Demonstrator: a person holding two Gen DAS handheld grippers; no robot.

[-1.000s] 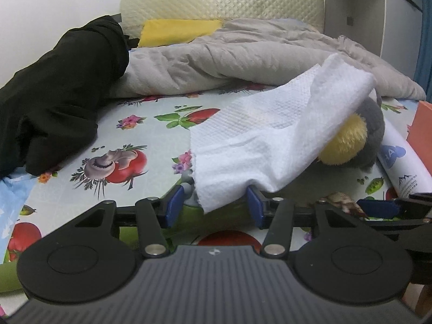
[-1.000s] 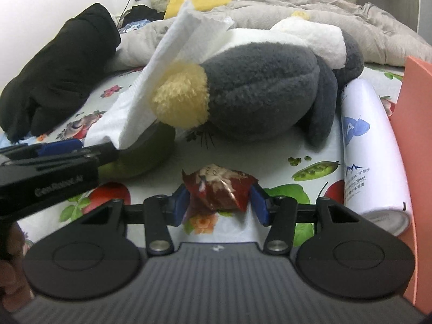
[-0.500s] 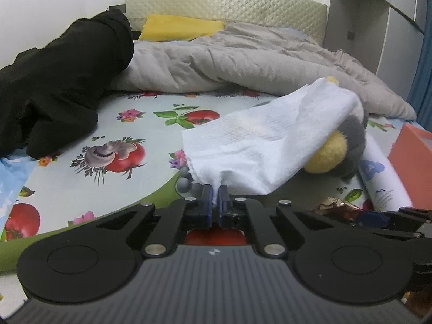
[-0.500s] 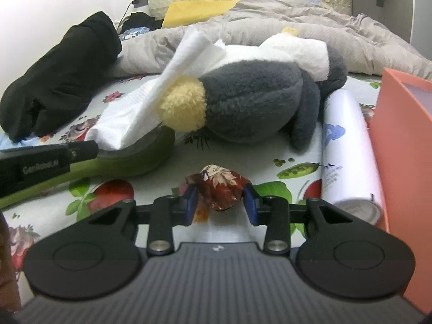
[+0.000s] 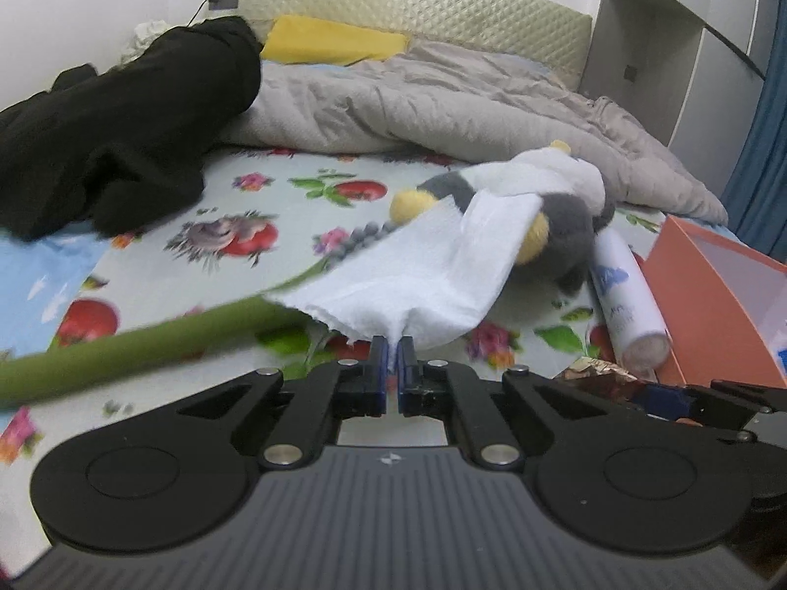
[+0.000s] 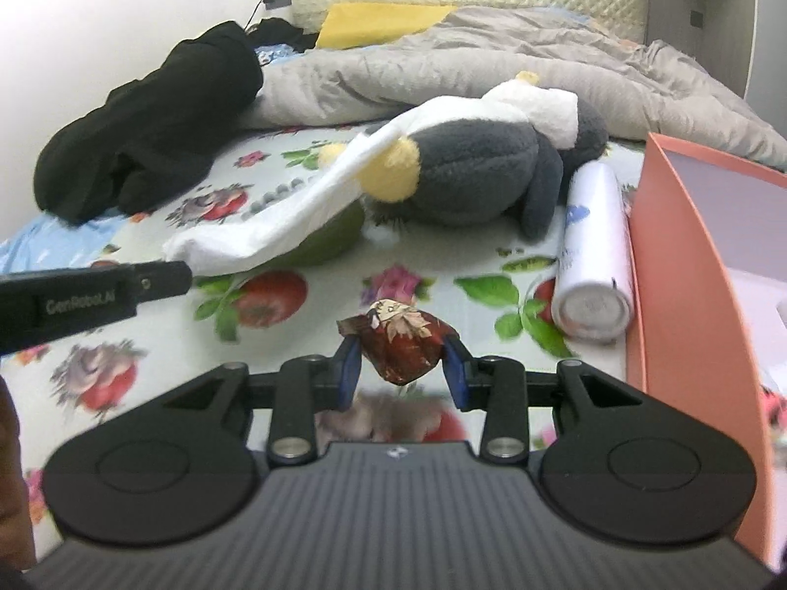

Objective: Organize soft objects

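Note:
My left gripper [image 5: 392,344] is shut on the near edge of a white paper towel [image 5: 423,265], which stretches up over a grey, white and yellow plush penguin [image 5: 565,206] lying on the fruit-print bed sheet [image 5: 196,265]. My right gripper [image 6: 401,356] is shut on a crumpled dark red snack wrapper [image 6: 401,344], held above the sheet. From the right wrist view the towel [image 6: 275,231] drapes off the penguin [image 6: 472,167] toward the left gripper's black body [image 6: 88,300]. A green object [image 6: 329,241] lies under the towel.
A white spray can [image 6: 592,241] lies beside an open orange box [image 6: 688,265] at the right. A black garment [image 5: 113,132] is heaped at the left, a grey quilt [image 5: 418,98] and a yellow pillow [image 5: 329,42] lie by the headboard. A green band [image 5: 137,344] crosses the sheet.
The left jaws closed on the towel's edge and both grippers pulled back and rose. The towel slid partly off the penguin. The right jaws closed on the wrapper and lifted it.

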